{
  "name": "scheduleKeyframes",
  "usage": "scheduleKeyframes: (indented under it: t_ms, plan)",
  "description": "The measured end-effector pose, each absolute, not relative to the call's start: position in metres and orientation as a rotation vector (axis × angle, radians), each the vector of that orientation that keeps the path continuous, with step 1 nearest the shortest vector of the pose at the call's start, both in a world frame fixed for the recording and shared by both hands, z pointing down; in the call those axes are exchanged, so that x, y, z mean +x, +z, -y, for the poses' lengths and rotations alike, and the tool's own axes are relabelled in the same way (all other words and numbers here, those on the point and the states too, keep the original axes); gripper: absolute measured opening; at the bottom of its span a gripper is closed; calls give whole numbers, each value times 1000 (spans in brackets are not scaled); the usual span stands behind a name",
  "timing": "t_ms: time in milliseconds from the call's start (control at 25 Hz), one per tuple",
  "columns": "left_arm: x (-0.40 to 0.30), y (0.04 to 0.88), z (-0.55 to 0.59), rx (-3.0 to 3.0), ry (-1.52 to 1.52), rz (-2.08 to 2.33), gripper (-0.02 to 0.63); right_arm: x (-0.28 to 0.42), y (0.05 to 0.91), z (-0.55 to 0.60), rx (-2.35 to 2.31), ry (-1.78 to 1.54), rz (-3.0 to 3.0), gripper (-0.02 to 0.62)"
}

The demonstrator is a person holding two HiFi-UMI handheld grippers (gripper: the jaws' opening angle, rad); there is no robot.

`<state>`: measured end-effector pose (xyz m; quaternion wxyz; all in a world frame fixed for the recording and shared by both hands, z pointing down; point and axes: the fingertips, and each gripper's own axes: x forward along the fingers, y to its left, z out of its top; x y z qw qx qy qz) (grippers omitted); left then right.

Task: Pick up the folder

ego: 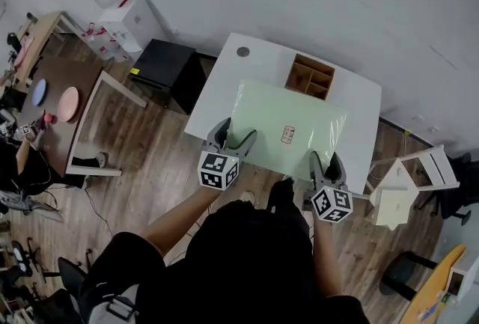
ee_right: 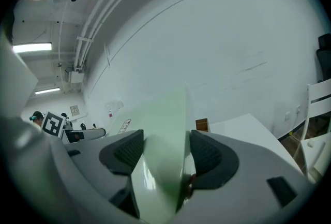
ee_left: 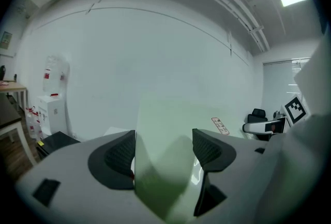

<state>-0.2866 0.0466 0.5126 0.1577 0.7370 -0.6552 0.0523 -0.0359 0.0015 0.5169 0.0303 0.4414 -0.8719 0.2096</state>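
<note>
white table [ego: 218, 94], head view: four-sided top, stands on the wood-plank floor [ego: 142, 158], far edge toward the wall.

- far left corner: small round grey disc [ego: 243, 52], flat on the top.
- far edge, right of middle: open wooden organiser [ego: 310, 76], divided into several compartments.
- middle to near edge: pale green folder [ego: 288, 128] spreads over most of the top and reaches past the near edge. cannot tell if it rests on the top or sits just clear of it.
- bare white top shows along the left, far and right edges.
</note>
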Motion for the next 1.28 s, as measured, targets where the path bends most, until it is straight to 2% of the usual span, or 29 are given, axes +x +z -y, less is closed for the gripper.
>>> scheduleKeyframes:
  t_ms: [280,1280]
  plan:
    - [-278,496,-59,2140,91,1926,337,-28,494,-13,1407,537,2728,298]
    - [-241,504,-43,2231,137,1823,337,12,508,-22,1588,545,2630,296]
